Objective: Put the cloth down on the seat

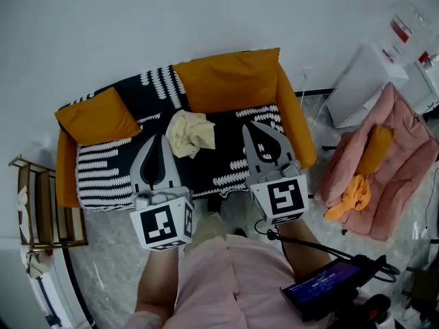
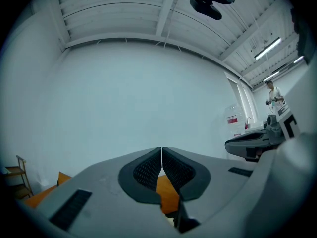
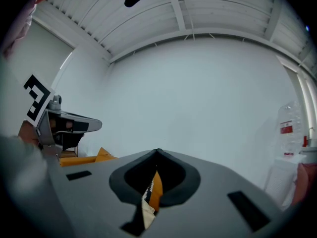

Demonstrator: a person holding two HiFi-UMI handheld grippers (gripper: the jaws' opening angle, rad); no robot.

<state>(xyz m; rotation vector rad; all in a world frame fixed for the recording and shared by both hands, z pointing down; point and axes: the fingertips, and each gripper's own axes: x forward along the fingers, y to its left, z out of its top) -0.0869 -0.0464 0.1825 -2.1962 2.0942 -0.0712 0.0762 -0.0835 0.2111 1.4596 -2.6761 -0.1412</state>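
Head view: I am holding both grippers side by side in front of the sofa (image 1: pixel 230 81), each pointing toward it. The cloth (image 1: pixel 190 133), cream and crumpled, is lying on the seat (image 1: pixel 226 164), on the black-and-white patterned cover, just in front of the orange backrest. In this view it is showing between the two grippers, nearer the left gripper (image 1: pixel 160 142) than the right gripper (image 1: pixel 250 127). I am not gripping it with either one. Left gripper view: my jaws are standing fully closed, the ribbed pads meeting along a thin line at the tips, with nothing clamped between them; only a patch of orange sofa is showing through the gap behind the pads, and the plain white wall is filling the field beyond. Right gripper view: my jaws are likewise meeting at the tips and holding nothing; through the opening behind them a sliver of orange upholstery and a pale strip of cloth are showing below. A loose orange cushion (image 1: pixel 99 116) is resting at the left end of the sofa, well apart from the cloth.
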